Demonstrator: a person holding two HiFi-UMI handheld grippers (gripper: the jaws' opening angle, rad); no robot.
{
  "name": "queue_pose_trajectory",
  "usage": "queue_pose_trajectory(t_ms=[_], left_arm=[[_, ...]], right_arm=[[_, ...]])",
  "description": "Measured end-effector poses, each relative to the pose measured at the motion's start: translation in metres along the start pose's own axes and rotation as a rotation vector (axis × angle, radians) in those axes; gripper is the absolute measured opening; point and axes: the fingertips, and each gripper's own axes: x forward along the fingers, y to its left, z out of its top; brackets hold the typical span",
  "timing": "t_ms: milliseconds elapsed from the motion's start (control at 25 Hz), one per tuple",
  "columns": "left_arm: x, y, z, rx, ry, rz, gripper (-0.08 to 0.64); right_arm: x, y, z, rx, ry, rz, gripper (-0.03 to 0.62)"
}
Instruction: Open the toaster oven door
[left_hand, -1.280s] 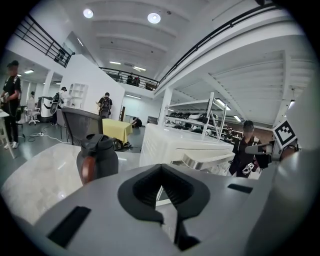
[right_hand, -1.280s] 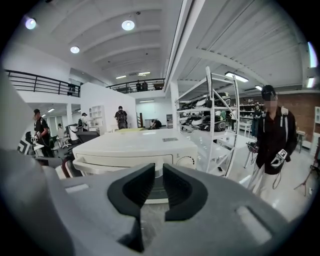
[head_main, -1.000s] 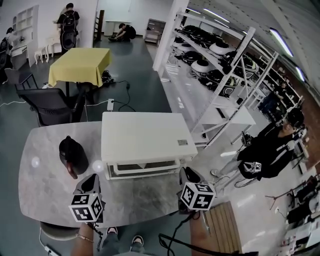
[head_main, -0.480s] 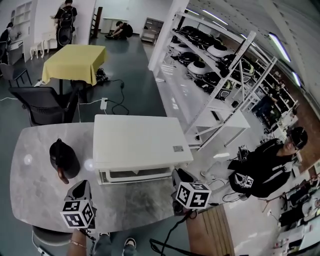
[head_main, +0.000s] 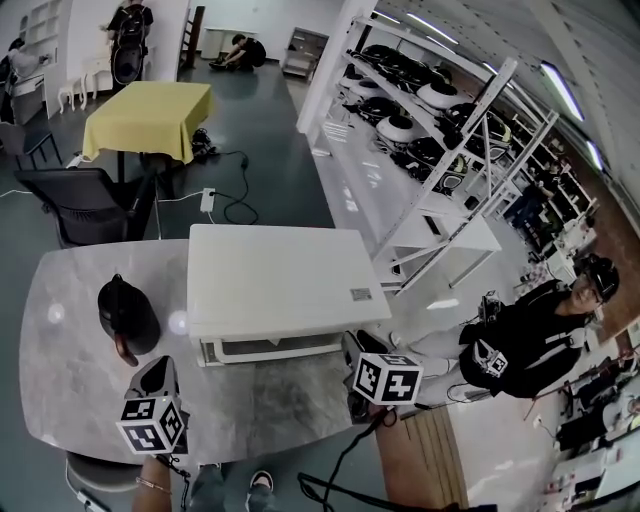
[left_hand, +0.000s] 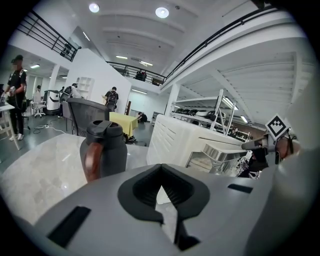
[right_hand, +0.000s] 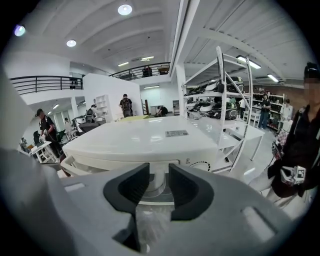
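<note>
The right gripper's (right_hand: 159, 172) two dark pads are clamped on the white post at the right end of the door handle (head_main: 275, 348). The post fills the narrow gap between them. The handle bar runs leftward from there along the front of the toaster oven (head_main: 275, 275), and the door looks shut against the oven's face. The right gripper sits at the oven's front right corner, its marker cube toward the person.

The left gripper's (left_hand: 161, 170) pads meet at their tips with nothing between them – clenched and empty. It is over the near left part of the grey marble table (head_main: 70, 370), well apart from the handle, and it looks along the tabletop toward the oven's left front corner. Just ahead of it, to the left, stands a dark jug (head_main: 125, 315) with a reddish-brown handle, upright and near the oven's left side without touching it.

The toaster oven is white and boxy. It stands in the middle of the table with its front toward the person, and a small label shows near the right front corner of its flat top.

Beyond the table are a black office chair (head_main: 85, 205) and, farther back, a table with a yellow cloth (head_main: 140, 120). Tall white shelving (head_main: 430, 110) loaded with round appliances runs along the right side. A person in black (head_main: 520, 345) stands on the floor to the right of the table – a little apart from it.
</note>
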Motion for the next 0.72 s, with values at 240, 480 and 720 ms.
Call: queue_pose_trajectory(t_ms=[240,480,720], left_arm=[[0.001,0.008,0.001,-0.004,-0.001,0.003,0.003],[0.003,0.007,0.001,-0.001,0.004,-0.007,0.003],[0.004,0.005,0.002,0.004,0.002,-0.016,0.003]], right_arm=[[0.006,-0.004,0.001,-0.013,0.047,-0.013,0.106],[0.011,-0.004,-0.001,-0.025,0.113,-0.006,0.105],[0.014,-0.006,-0.004,-0.005,0.173,-0.005,0.103]])
